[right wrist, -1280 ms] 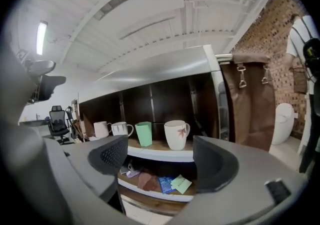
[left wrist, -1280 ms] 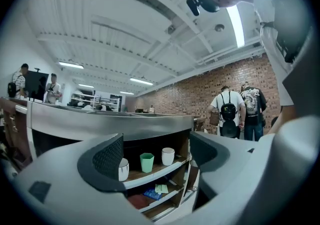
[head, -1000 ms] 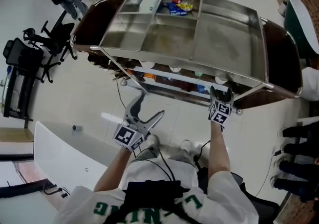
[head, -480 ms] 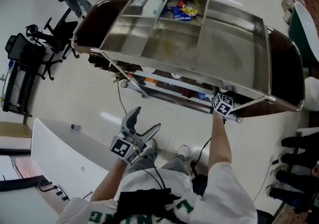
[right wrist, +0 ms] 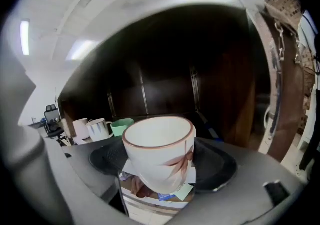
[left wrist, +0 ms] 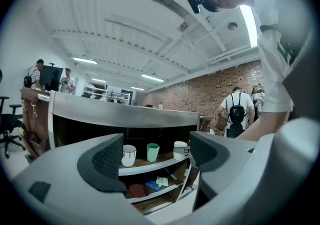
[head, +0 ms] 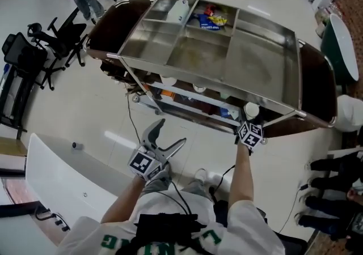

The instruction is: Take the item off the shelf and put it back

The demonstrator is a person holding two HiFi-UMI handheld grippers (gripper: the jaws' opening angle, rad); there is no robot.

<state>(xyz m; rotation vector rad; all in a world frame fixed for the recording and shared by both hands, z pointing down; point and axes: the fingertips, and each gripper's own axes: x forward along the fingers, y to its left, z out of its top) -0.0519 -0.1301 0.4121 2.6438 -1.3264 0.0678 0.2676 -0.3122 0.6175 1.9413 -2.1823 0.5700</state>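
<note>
A white cup (right wrist: pixel 160 156) with a brown rim and a brown leaf print sits between the pads of my right gripper (right wrist: pixel 162 163). The jaws are closing on it, and the cup leans a little. In the head view the cup (head: pixel 251 111) shows at the tip of the right gripper (head: pixel 250 119), at the front edge of the upper shelf (head: pixel 190 96) under the steel counter (head: pixel 255 61). My left gripper (head: pixel 170 134) hangs open and empty over the floor, well in front of the shelf. Its view shows a white mug (left wrist: pixel 129 155) and a green cup (left wrist: pixel 153 151) on the shelf.
More cups stand to the left on the same shelf: a green cup (right wrist: pixel 121 125) and a white mug (right wrist: pixel 99 129). The lower shelf (left wrist: pixel 150 189) holds small packets. Snack bags (head: pixel 210 18) lie in the counter's top bins. Office chairs (head: pixel 51 44) stand at the left, a white table (head: pixel 62 174) nearby.
The right gripper has drawn back a little from under the counter, and the white cup's rim now shows at its tip. The left gripper has hardly moved.
</note>
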